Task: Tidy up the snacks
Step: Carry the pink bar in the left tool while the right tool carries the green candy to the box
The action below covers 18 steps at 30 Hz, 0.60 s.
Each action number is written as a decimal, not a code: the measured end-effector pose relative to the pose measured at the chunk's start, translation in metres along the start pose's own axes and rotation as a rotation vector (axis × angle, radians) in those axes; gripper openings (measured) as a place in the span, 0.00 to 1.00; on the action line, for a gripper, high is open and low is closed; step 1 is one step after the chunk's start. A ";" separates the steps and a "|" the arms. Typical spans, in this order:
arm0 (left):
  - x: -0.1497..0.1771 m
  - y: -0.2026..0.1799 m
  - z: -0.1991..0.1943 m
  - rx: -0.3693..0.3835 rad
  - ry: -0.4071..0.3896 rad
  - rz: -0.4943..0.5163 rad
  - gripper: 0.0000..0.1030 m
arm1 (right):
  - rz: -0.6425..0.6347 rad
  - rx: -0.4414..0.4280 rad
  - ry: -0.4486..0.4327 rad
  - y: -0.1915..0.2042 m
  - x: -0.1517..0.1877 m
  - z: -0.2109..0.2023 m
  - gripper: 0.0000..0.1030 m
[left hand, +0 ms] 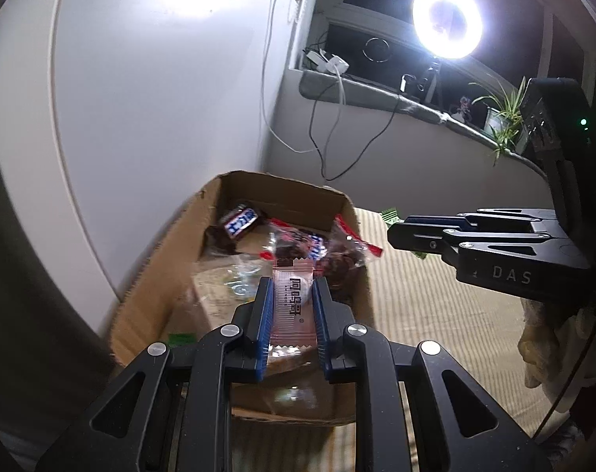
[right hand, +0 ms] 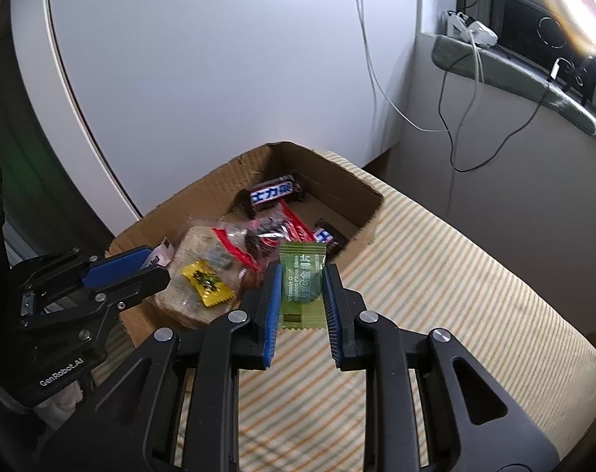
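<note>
An open cardboard box (left hand: 164, 259) (right hand: 333, 175) sits on a striped cloth and holds several snacks: a dark chocolate bar (left hand: 240, 221) (right hand: 274, 193), red-edged clear packets (left hand: 337, 251) (right hand: 258, 236) and a yellow candy (right hand: 207, 283). My left gripper (left hand: 292, 295) is shut on a pink-white candy packet (left hand: 292, 306) above the box. It shows at the left of the right wrist view (right hand: 152, 259). My right gripper (right hand: 302, 291) is shut on a green plum candy packet (right hand: 301, 291), over the box's near right side. It shows at the right of the left wrist view (left hand: 400, 232).
A white curved panel (left hand: 160, 98) stands behind the box. The striped cloth (right hand: 435, 295) stretches right of the box. A windowsill (left hand: 376, 90) holds cables, a ring light (left hand: 447, 19) and a plant (left hand: 502, 118).
</note>
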<state>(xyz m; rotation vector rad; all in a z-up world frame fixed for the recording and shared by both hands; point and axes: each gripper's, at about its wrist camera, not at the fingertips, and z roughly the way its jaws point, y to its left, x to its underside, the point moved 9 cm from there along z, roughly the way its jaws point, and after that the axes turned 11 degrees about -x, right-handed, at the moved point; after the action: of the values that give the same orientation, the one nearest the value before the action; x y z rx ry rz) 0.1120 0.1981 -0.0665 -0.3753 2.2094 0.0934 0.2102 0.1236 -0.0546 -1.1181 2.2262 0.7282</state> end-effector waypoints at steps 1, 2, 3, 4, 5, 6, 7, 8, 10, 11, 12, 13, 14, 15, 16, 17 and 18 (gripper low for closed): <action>-0.001 0.002 0.001 -0.006 -0.001 0.001 0.18 | -0.002 -0.003 0.001 0.002 -0.001 0.001 0.21; -0.001 0.005 0.001 -0.011 -0.002 0.000 0.18 | -0.004 -0.006 0.001 0.005 -0.002 0.003 0.21; -0.001 0.007 0.002 -0.017 -0.003 -0.004 0.18 | -0.005 -0.009 0.002 0.007 -0.003 0.004 0.21; -0.001 0.009 0.002 -0.021 -0.004 -0.006 0.18 | -0.007 -0.010 0.003 0.009 -0.003 0.005 0.21; -0.001 0.011 0.003 -0.024 -0.005 -0.009 0.18 | -0.010 -0.011 0.004 0.011 -0.004 0.006 0.21; -0.001 0.014 0.003 -0.027 -0.005 -0.013 0.18 | -0.013 -0.015 0.005 0.014 -0.005 0.008 0.21; -0.001 0.016 0.004 -0.030 -0.005 -0.015 0.18 | -0.014 -0.019 0.006 0.016 -0.006 0.009 0.21; -0.001 0.017 0.004 -0.032 -0.005 -0.016 0.18 | -0.015 -0.025 0.008 0.018 -0.007 0.011 0.21; -0.001 0.020 0.005 -0.037 -0.004 -0.015 0.18 | -0.020 -0.033 0.012 0.023 -0.008 0.015 0.21; -0.001 0.021 0.005 -0.039 -0.004 -0.015 0.18 | -0.021 -0.035 0.014 0.025 -0.008 0.017 0.21; -0.001 0.023 0.005 -0.041 -0.005 -0.018 0.18 | -0.023 -0.040 0.018 0.027 -0.009 0.019 0.21; -0.001 0.025 0.006 -0.043 -0.004 -0.021 0.18 | -0.025 -0.045 0.022 0.029 -0.009 0.021 0.21; -0.002 0.026 0.006 -0.044 -0.003 -0.025 0.18 | -0.027 -0.048 0.024 0.030 -0.009 0.023 0.21; -0.002 0.027 0.007 -0.046 -0.003 -0.027 0.18 | -0.028 -0.049 0.026 0.031 -0.009 0.025 0.21; -0.003 0.028 0.007 -0.049 -0.004 -0.027 0.18 | -0.029 -0.051 0.029 0.032 -0.010 0.027 0.21; -0.003 0.029 0.007 -0.051 -0.003 -0.026 0.18 | -0.029 -0.054 0.030 0.033 -0.010 0.028 0.21; -0.003 0.030 0.008 -0.053 -0.002 -0.025 0.18 | -0.028 -0.057 0.031 0.034 -0.011 0.030 0.21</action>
<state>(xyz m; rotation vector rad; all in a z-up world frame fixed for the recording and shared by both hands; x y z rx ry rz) 0.1111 0.2292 -0.0707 -0.4323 2.2029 0.1389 0.1939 0.1670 -0.0613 -1.1939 2.2233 0.7722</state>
